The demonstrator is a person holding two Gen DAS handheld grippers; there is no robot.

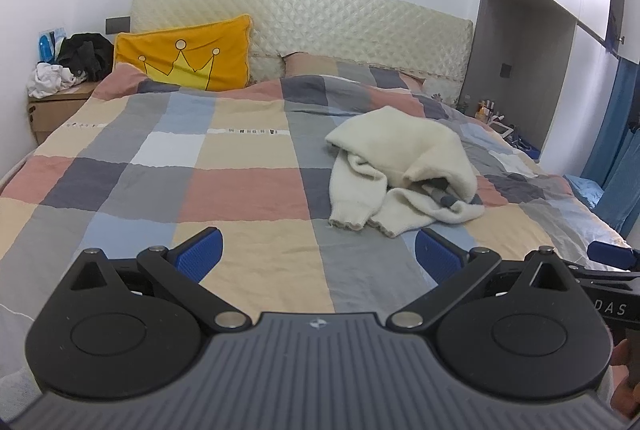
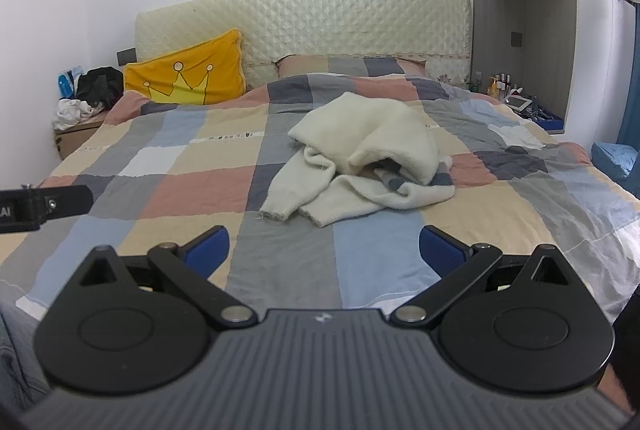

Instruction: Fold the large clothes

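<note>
Blue-padded grippers (image 1: 318, 254) (image 2: 324, 250) hover, spread.

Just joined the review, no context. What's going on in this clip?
A person holds a gripper in each hand over a bed with a patchwork quilt. The left gripper and right gripper are both open and empty. A cream sweater lies crumpled on the quilt ahead of them, untouched, sleeves bunched toward the camera. Folding has not started yet.

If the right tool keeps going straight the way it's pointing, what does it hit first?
Probably the crumpled cream knit sweater, around its cuffs, lying on the checked patchwork bedspread. The open right tool might touch the bedspread first; depth is unclear.
</note>
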